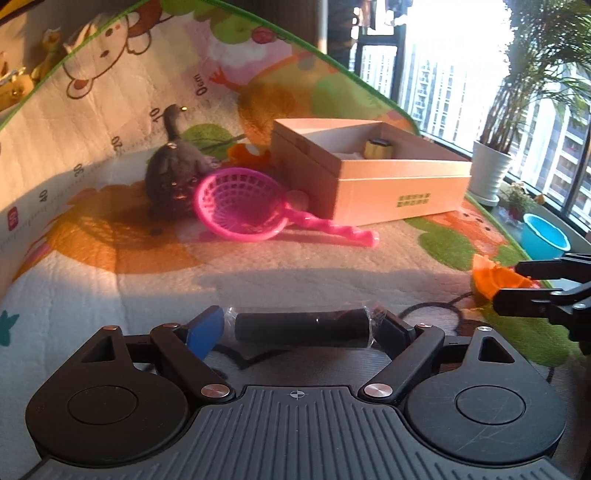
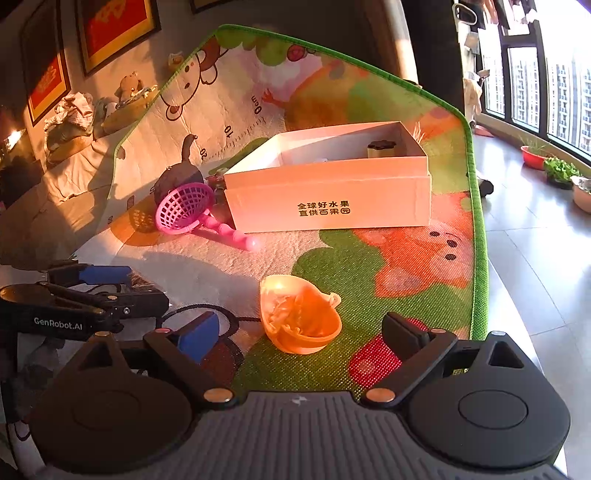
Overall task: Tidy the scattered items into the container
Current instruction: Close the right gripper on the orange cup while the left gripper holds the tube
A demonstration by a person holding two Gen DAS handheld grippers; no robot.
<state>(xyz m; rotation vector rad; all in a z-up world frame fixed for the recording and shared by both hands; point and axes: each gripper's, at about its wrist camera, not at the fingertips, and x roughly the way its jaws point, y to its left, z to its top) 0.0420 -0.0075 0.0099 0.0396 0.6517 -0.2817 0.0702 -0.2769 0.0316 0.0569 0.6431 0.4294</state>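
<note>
Black roll (image 1: 301, 328) lies between spread left tongs (image 1: 295, 332), contact unclear; right tongs (image 2: 303, 336) gape.

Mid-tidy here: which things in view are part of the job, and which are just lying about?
Job:
cardboard box
black roll, between the left gripper fingers
orange scoop, in front of the open right gripper
pink strainer
dark plush toy

Lying about:
white plant pot
blue bowl
framed pictures
</note>
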